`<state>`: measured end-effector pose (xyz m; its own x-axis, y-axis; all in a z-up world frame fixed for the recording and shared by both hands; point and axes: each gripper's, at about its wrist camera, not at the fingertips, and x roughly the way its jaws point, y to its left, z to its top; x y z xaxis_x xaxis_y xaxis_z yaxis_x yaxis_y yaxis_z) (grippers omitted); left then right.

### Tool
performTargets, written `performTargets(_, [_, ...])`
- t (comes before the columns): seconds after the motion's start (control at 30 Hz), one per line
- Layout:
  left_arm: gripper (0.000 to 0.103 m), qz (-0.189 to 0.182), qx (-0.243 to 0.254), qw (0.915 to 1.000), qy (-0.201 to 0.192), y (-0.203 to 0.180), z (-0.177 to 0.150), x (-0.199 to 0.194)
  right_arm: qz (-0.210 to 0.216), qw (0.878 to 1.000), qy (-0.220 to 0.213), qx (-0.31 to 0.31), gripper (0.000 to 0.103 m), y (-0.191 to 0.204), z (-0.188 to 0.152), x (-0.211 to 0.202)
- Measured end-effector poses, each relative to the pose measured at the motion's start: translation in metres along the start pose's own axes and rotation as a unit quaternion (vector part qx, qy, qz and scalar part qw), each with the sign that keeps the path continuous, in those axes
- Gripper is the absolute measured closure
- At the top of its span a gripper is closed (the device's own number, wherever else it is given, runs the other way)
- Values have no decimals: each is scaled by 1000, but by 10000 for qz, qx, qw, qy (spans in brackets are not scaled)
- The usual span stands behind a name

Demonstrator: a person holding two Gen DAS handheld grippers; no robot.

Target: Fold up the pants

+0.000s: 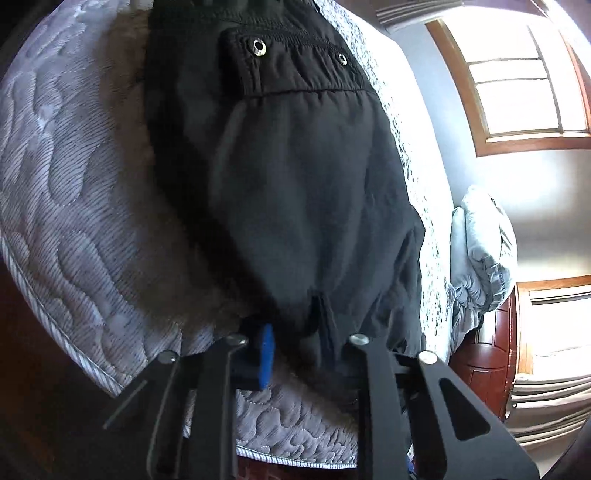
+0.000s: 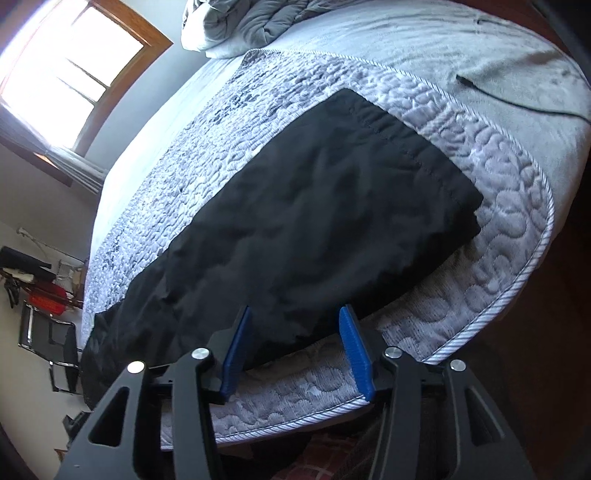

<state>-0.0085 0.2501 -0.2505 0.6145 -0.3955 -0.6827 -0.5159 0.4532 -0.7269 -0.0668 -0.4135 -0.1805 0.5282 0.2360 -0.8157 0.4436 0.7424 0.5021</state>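
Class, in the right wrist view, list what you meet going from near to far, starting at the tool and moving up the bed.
Right tool → black pants → quilted mattress → grey blanket → rumpled duvet.

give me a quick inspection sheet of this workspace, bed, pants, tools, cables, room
surface: quilted grey mattress, partly bare, grey blanket at its far part
job's things: black pants lying flat along the near mattress edge; waistband eyelets in the left wrist view
clutter: bunched grey bedding at the far end
grippers: left tool open, pants fabric between its fingers; right tool open at the pants' near edge
cables: thin black cable on the blanket
surroundings: wood-framed window, chair, red item
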Motion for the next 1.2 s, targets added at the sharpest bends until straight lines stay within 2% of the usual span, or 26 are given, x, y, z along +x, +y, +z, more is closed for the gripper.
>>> performTargets(0.1, [89, 34, 3, 10000, -85, -2, -1, -1, 200, 9995, 116, 226, 47, -11, -2, -1])
performTargets(0.3, [87, 19, -121, 9999, -98, -2, -6, 4, 269, 9960, 174, 838, 46, -45, -1, -5])
performTargets(0.43, [79, 35, -200, 9997, -94, 0, -7, 5, 415, 9911, 289, 1230, 43, -68, 3, 2])
performTargets(0.47, [75, 31, -213, 9997, -92, -1, -7, 6, 417, 9902, 308, 1298, 43, -72, 5, 4])
performTargets(0.67, [64, 68, -248, 9996, -98, -4, -4, 14, 381, 9847, 289, 1673, 43, -91, 12, 24])
performTargets(0.83, [62, 160, -233, 9995, -108, -9, 0, 18, 503, 9815, 72, 1844, 43, -97, 22, 29])
performTargets(0.9, [63, 196, -211, 9995, -131, -10, 0, 18, 615, 9830, -13, 1728, 59, -91, 26, 27])
performTargets(0.97, [66, 237, -126, 9995, -157, -11, -1, 18, 531, 9873, -96, 1494, 79, -83, 34, 25])
performTargets(1.0, [67, 241, -117, 9995, -174, -11, -1, 18, 554, 9877, -104, 1462, 84, -82, 37, 26])
performTargets(1.07, [69, 233, -155, 9994, -211, -11, -2, 19, 619, 9881, -131, 1402, 91, -76, 47, 27])
performTargets(1.2, [73, 299, -100, 9990, -317, -18, -3, 22, 632, 9919, -302, 1058, 93, -56, 66, 24])
